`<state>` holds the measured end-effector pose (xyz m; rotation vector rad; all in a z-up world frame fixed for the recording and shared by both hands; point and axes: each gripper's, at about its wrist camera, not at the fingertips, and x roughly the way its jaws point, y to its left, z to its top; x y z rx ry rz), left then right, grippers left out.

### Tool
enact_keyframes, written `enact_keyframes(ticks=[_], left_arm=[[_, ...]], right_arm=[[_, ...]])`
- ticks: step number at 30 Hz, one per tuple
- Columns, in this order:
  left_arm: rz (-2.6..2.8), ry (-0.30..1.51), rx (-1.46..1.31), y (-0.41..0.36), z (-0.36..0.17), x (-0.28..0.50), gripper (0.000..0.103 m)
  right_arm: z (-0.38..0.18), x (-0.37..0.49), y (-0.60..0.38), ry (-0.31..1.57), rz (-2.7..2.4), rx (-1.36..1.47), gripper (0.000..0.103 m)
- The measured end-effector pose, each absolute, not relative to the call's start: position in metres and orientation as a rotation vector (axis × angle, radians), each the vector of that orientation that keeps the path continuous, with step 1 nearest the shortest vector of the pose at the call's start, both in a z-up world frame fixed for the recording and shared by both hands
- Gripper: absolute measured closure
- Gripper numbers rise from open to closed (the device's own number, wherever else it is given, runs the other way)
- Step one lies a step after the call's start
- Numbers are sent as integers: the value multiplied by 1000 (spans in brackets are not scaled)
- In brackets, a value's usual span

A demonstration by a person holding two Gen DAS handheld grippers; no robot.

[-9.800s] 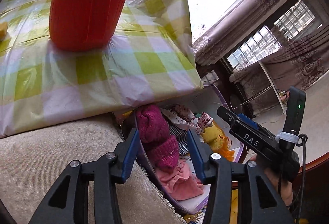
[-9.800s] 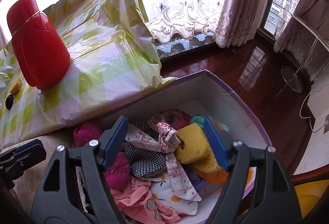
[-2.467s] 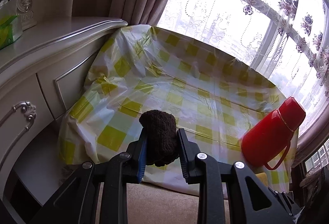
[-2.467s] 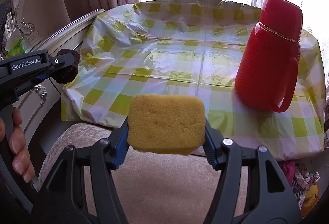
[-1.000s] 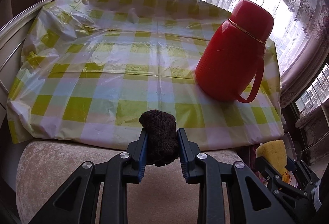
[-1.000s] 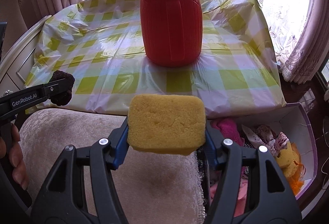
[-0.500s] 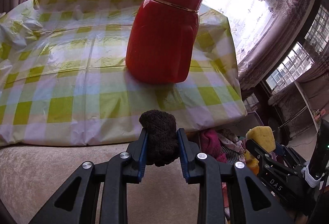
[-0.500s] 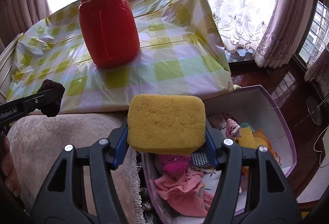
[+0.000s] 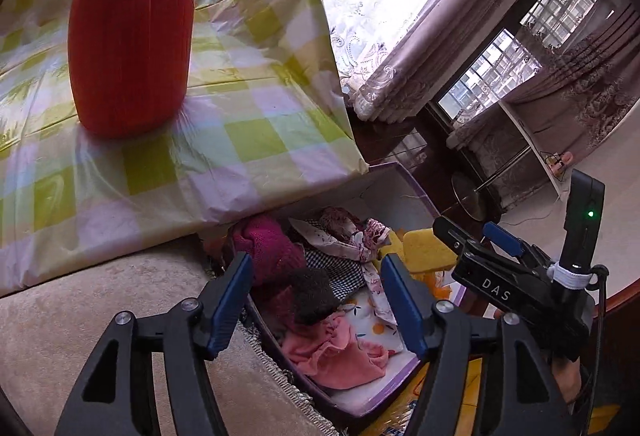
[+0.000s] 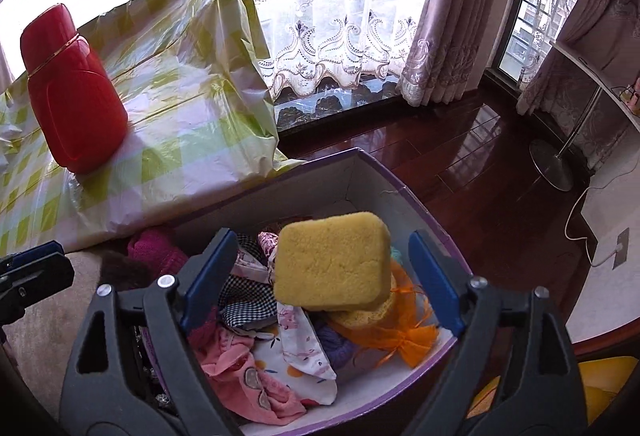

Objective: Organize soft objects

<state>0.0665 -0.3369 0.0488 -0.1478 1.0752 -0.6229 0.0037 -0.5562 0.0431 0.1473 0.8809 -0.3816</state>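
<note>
Both grippers over the purple-rimmed box (image 10: pixel 404 192), release step in hand. Right gripper (image 10: pixel 320 278): its jaws have just been opening, blue fingers (image 10: pixel 208 276) now stand clear of the yellow sponge (image 10: pixel 332 260), which sits tilted between them, not pressed on either side, above the second sponge and orange mesh in the box. Left gripper (image 9: pixel 316 302): its jaws have also just been opening; the dark knit piece (image 9: pixel 314 294) lies between the fingers (image 9: pixel 230 302), apart from both, over the pink cloth (image 9: pixel 332 348) and just beside the magenta knit (image 9: pixel 268 252). Judgement: both items are let go and dropping into the pile. To do this well, hold the fingers wide and steady until each item settles, then lift straight back so no pad snags the checked cloth (image 9: pixel 344 272) or drags the sponge over the near wall. Red flask (image 9: pixel 132 32) on the counter is well clear.
</note>
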Motion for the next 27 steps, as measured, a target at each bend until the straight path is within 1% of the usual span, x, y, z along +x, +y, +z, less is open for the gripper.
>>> enact_keyframes(ticks=[3,7,8,10,12,14,16,19,27], left_arm=[[-513,1061,-216,-282,56,72,36],[-324,960,-320,-167,92,75,36],[-272,920,-355,-136,103,73,35],[-178,849,-448,-74,121,66,26],[-87,828,-519,-23,130,63,25],[-33,810,-564,12,136,58,25],[-21,802,-599,32,139,53,25],[-3,804,-621,44,136,49,25],[-72,863,-649,26,111,50,25]], right_arm=[[35,10,-545,904,-335,146,12],[33,23,-501,912,-207,124,11],[35,27,-487,906,-166,114,11],[39,34,-452,890,-79,90,11],[46,40,-420,868,2,67,11],[50,46,-391,854,66,46,11],[54,50,-367,843,117,31,11],[58,52,-340,835,173,15,11],[53,47,-306,849,238,-16,11]])
